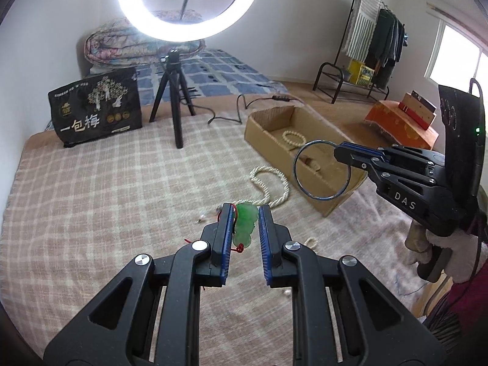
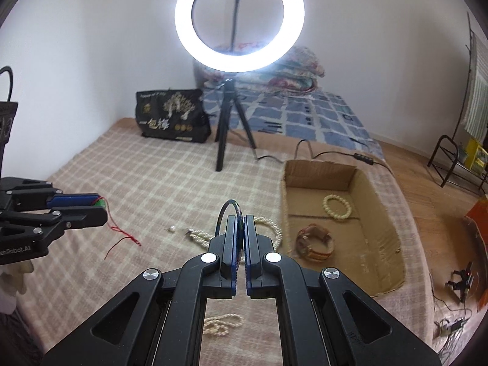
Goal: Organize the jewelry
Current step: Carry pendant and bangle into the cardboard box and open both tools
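My left gripper (image 1: 246, 213) is shut on a green jade pendant (image 1: 245, 224) with a red cord and holds it above the checked blanket; it shows at the left of the right wrist view (image 2: 102, 206), the red cord (image 2: 122, 238) hanging down. My right gripper (image 2: 240, 218) is shut on a dark metal bangle (image 2: 229, 210), seen edge-on; in the left wrist view the bangle (image 1: 323, 169) hangs over the cardboard box (image 1: 331, 204). The box (image 2: 387, 244) holds a cream bead bracelet (image 2: 337, 207) and a brown watch (image 2: 315, 242).
A cream rope necklace (image 2: 268, 228) and a small pearl (image 2: 171, 229) lie on the blanket left of the box. A pearl strand (image 2: 222, 324) lies under my right gripper. A ring light on a tripod (image 2: 227, 134) and a black bag (image 2: 174, 119) stand behind.
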Demonstrator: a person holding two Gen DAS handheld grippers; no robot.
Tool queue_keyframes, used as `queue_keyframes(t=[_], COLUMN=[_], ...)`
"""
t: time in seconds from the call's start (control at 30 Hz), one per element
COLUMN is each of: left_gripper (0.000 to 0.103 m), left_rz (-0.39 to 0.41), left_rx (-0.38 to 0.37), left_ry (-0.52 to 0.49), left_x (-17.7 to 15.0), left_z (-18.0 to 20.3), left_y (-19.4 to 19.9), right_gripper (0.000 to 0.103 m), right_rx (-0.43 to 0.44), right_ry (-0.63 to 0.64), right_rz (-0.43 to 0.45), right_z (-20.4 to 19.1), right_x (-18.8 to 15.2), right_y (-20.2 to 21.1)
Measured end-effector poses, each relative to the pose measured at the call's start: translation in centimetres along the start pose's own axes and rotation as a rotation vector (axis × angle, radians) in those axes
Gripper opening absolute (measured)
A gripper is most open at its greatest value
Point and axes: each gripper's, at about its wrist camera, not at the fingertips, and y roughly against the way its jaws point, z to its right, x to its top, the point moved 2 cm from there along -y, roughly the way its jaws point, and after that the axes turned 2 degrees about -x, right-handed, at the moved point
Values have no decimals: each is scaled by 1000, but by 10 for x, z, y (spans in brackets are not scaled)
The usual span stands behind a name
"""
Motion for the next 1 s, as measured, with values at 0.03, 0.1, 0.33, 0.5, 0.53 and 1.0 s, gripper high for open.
queue_keyframes(t=[0.03, 0.1, 0.33, 0.5, 0.53, 1.0], left_gripper=[15, 15, 15, 15, 15, 15], left_rz=[4, 18, 44, 49, 49, 4], left_rx=[-4, -18, -61, -82, -85, -154], left_ry=[-1, -4, -20, -38, -42, -41], left_x=[3, 14, 53, 80, 85, 143], left_z=[3, 10, 29, 44, 47, 86], left_y=[0, -1, -21, -45, -49, -132], right_gripper=[2, 2, 2, 2, 2, 2], right_rx=[-7, -21, -70, -110, -115, -183], right_ry=[-12, -35, -105, -112, -116, -166], right_rz=[8, 22, 29, 5, 0, -95], right_z=[6, 18, 60, 83, 88, 134], right_x=[2, 5, 5, 4, 4, -20], right_y=[2, 6, 4, -5, -7, -25])
